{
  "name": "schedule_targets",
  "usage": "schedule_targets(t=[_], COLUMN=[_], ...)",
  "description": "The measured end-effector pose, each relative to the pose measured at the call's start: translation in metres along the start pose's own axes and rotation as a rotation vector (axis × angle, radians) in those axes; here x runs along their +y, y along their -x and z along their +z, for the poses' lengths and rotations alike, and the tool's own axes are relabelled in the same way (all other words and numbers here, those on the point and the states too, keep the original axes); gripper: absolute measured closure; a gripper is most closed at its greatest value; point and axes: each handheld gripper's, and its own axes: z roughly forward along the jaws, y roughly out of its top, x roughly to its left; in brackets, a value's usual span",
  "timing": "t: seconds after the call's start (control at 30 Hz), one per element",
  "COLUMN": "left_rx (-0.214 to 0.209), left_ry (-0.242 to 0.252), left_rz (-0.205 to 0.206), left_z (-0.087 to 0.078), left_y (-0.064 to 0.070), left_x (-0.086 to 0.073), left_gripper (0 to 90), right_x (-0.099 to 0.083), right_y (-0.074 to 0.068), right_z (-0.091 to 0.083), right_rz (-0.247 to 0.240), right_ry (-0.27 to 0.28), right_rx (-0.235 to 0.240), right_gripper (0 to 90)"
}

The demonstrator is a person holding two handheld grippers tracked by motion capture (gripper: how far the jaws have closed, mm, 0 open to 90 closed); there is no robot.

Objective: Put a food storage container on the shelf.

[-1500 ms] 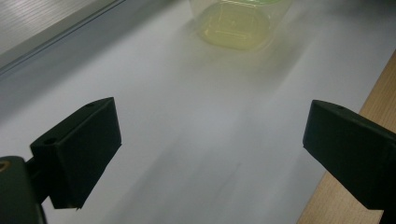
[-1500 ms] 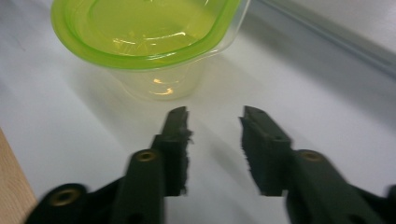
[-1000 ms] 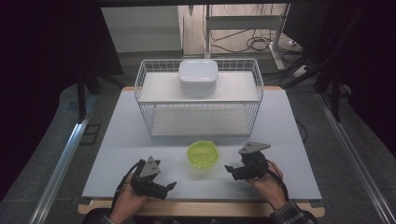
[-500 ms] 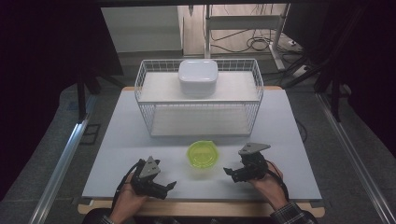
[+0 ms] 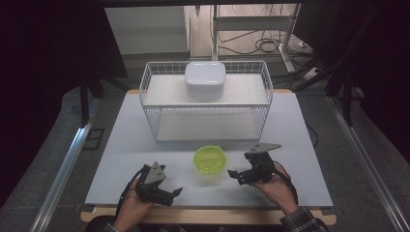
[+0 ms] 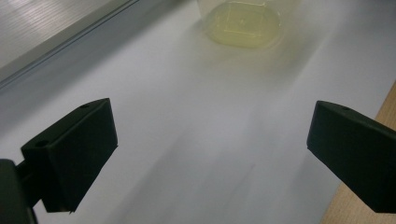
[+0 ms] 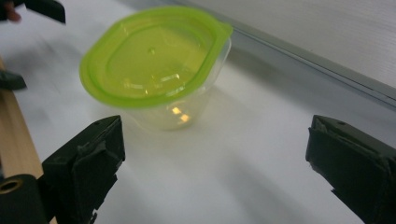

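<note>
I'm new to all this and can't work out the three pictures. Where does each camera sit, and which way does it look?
High view: above the person's side, looking forward and down on the table; both forearms, left gripper, right gripper.
Left gripper view: rides the left gripper, looking low across the table; two open jaws.
Right gripper view: rides the right gripper, facing the green-lidded tub; two open jaws.
Shared: all show the tub.

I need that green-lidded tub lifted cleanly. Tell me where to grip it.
Grip the tub across its clear walls just under the lid's overhanging rim, coming from the right gripper side; its fingers are open and the tub stands upright.
</note>
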Motion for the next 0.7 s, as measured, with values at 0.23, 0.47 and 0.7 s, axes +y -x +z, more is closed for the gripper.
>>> schedule_targets(t=[0.23,0.47,0.7], left_rx=[0.005,0.003,0.001], left_ry=[-0.002,0.002,-0.003], left_rz=[0.002,0.0,0.004], left_z=[0.0,0.0,0.0], left_y=[0.0,0.001,0.001], left_x=[0.0,0.0,0.0], left_gripper=[1.2,1.2,1.2], right_x=[0.017,0.033,0.038], right_y=[0.002,0.014,0.031], right_z=[0.002,0.019,0.036], right_rz=[0.091,0.177,0.288], right_ry=[-0.024,-0.044,-0.076], right_rx=[0.061,0.131,0.185], right_gripper=[13.9,39.3,54.9])
